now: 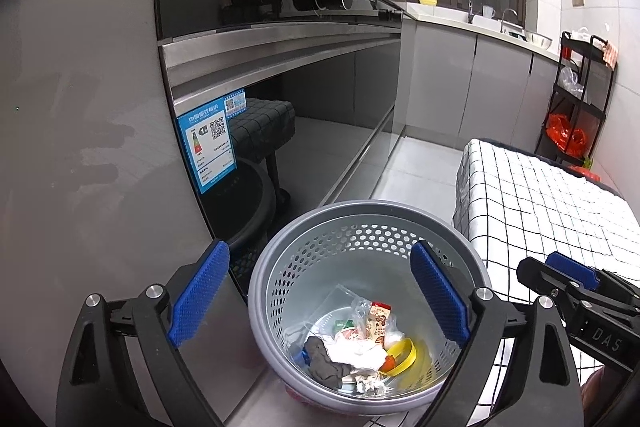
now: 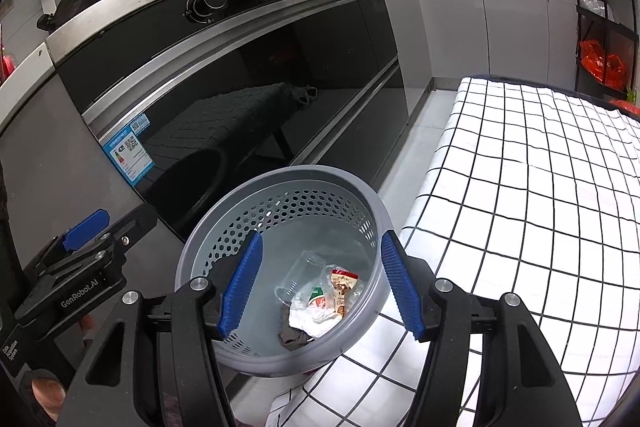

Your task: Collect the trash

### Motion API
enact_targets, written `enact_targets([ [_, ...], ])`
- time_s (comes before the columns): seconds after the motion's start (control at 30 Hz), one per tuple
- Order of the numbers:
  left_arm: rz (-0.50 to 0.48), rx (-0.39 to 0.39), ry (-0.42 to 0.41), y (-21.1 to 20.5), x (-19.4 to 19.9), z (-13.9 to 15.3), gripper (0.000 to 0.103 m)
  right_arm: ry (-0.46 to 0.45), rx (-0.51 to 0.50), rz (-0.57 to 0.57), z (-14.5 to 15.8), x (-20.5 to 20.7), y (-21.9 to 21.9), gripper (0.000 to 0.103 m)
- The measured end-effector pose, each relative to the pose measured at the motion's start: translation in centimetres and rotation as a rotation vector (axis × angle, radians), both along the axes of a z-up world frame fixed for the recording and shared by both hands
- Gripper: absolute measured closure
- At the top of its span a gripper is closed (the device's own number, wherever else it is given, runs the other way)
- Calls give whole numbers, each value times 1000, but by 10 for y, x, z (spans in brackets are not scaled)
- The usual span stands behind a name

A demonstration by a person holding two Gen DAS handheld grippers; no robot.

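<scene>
Both my grippers, left (image 1: pixel 320 295) and right (image 2: pixel 320 283), hang open and empty over the bin (image 1: pixel 264 291) beside the table (image 2: pixel 520 187). Trash (image 1: pixel 360 351) inside looks light, crumply; I'd pinch folds.

The left gripper (image 1: pixel 320 301) points downward with its blue-padded jaws spread wide, nothing clamped between them. Beside it, the right gripper (image 2: pixel 320 287) tilts down likewise, jaws parted less widely and also gripping nothing. The two grippers sit close together without touching.

Bright, sharp fisheye views, edges bent and dark-cornered, glossy oven door (image 2: pixel 248 99) mirroring.
</scene>
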State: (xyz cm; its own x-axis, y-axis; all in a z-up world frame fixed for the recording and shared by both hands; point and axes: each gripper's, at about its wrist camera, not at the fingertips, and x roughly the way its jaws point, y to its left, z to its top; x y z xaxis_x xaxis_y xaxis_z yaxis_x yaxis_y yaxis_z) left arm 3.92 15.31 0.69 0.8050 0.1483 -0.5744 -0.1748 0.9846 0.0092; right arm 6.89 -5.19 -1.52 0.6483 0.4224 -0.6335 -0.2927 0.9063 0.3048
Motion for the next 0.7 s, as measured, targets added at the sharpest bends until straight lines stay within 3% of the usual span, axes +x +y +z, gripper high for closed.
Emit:
enact_targets([
  [0.7, 11, 22, -7, 0, 0, 0, 7, -4, -13, -4, -1, 1, 4, 44],
])
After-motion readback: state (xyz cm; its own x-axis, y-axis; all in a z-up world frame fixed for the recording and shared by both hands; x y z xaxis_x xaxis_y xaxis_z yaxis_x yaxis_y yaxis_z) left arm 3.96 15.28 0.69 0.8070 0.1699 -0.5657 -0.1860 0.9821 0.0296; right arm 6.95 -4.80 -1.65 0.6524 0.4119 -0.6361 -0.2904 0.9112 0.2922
